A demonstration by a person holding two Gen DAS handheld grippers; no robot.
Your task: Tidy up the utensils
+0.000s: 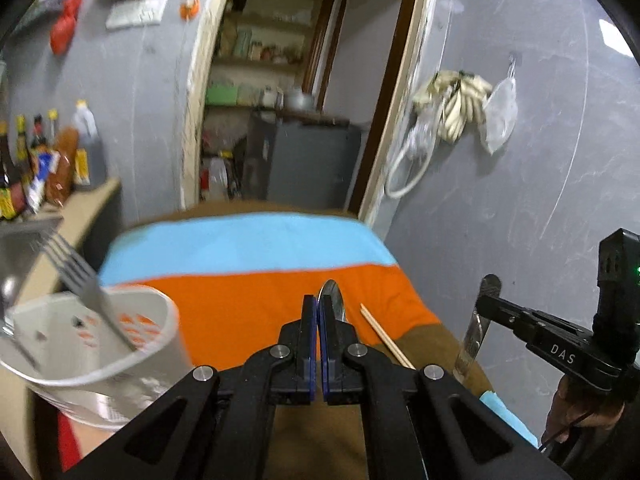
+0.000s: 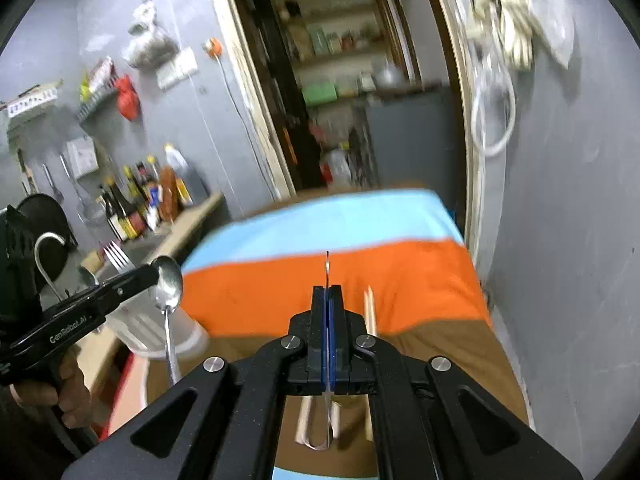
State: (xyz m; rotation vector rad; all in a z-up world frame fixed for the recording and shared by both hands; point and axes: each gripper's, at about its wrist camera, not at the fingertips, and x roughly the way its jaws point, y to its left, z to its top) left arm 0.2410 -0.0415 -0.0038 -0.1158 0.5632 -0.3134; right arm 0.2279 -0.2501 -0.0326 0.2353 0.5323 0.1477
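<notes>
My left gripper [image 1: 318, 300] is shut on a steel spoon [image 1: 334, 298], seen edge-on; the right wrist view shows it [image 2: 169, 280] held by the bowl with the handle hanging down, beside the white utensil holder [image 2: 152, 328]. The holder [image 1: 96, 344] stands at the left with a fork [image 1: 82, 280] in it. My right gripper [image 2: 327, 290] is shut on a thin steel utensil [image 2: 327, 270], held above the cloth; the left wrist view shows it [image 1: 478, 320] as a flat handle pointing up. A wooden chopstick [image 1: 384, 334] lies on the orange cloth.
The table has a blue, orange and brown cloth [image 1: 248, 292]. Sauce bottles [image 1: 44, 160] stand on the counter at the left by a sink [image 1: 24, 240]. A doorway [image 1: 288, 92] is behind, a grey wall [image 1: 520, 184] on the right.
</notes>
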